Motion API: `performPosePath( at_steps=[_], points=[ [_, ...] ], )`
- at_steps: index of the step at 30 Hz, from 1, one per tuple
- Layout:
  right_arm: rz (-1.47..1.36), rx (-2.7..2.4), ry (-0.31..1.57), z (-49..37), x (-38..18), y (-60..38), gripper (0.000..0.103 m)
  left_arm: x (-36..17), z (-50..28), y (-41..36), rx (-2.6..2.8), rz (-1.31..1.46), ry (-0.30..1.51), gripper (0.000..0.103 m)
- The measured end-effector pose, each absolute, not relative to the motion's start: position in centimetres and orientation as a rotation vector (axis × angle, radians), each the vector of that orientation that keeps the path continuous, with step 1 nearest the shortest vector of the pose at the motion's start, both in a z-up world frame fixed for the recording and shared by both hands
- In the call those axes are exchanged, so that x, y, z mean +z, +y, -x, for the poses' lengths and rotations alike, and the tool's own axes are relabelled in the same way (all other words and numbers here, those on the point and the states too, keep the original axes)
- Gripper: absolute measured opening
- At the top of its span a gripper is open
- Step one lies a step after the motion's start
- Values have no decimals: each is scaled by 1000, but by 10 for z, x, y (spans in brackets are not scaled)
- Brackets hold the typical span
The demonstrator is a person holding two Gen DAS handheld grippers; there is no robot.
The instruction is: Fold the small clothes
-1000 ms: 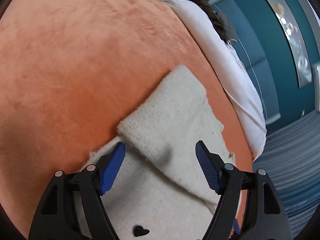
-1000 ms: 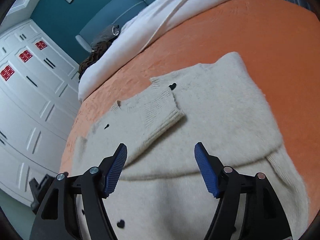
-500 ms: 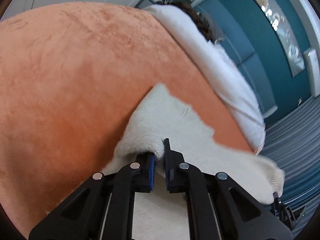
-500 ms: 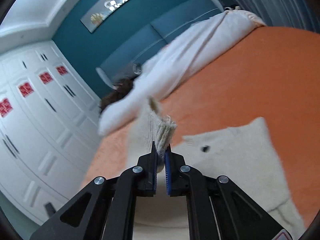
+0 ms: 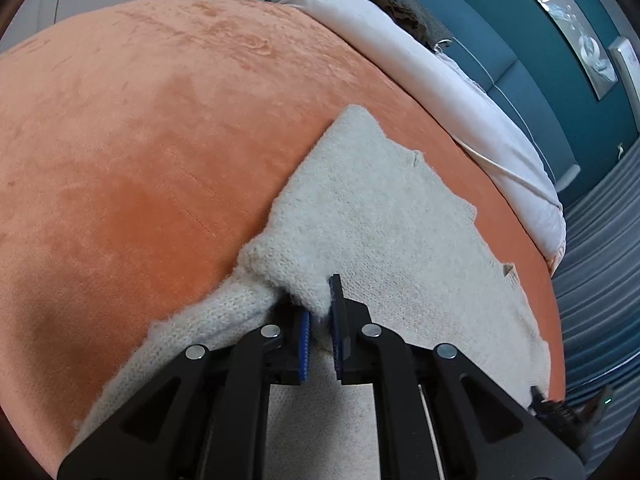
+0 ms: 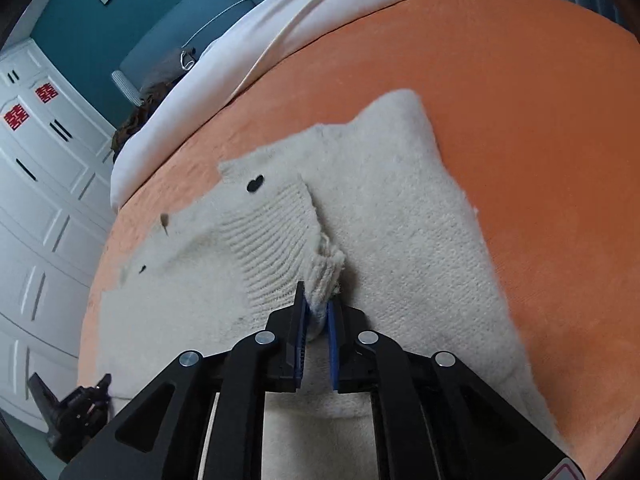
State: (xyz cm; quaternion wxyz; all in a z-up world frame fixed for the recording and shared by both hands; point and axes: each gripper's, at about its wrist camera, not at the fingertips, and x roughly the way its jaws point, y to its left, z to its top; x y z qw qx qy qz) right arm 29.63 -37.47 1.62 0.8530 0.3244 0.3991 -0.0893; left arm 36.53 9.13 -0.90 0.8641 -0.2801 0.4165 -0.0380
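A cream knitted cardigan (image 5: pixel 384 216) with small black heart buttons (image 6: pixel 255 183) lies on an orange bed cover (image 5: pixel 120 140). My left gripper (image 5: pixel 320 312) is shut on a bunched fold of the knit at its left edge. My right gripper (image 6: pixel 318 312) is shut on the ribbed cuff of a sleeve (image 6: pixel 280 240), which lies folded across the cardigan's body (image 6: pixel 400 220). Both grippers sit low, near the fabric.
A white duvet (image 5: pixel 440 80) lies along the head of the bed, before a teal headboard (image 6: pixel 168 28). White wardrobe doors (image 6: pixel 36 184) stand at the left in the right wrist view. The other gripper shows at the frame edges (image 6: pixel 76 408).
Both grippers were open over the cardigan one second ago. They shut on the knit, lifted it, and have now come back down with the fabric spread over the body.
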Motion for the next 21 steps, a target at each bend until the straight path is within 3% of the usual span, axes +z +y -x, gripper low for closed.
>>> performPosePath(
  at_steps=[3, 5, 9, 14, 17, 18, 21],
  points=[
    [-616, -313, 737, -278, 54, -363, 15, -13, -362, 93, -98, 591, 842, 9],
    [-583, -284, 665, -284, 77, -342, 12, -15, -359, 93, -100, 590, 819, 9],
    [-392, 76, 826, -362, 93, -233, 9, -15, -355, 90, -96, 573, 794, 10],
    [-267, 243, 961, -433, 55, -135, 9, -18, -352, 96, -126, 608, 763, 10],
    [-226, 155, 996, -457, 36, -145, 6, -19, -351, 95, -130, 602, 751, 10],
    [-230, 94, 986, -456, 32, -168, 0, -19, -351, 95, -133, 604, 749, 10],
    [-345, -138, 942, -428, 25, -272, 0, -20, -351, 94, -137, 602, 742, 11]
  ],
)
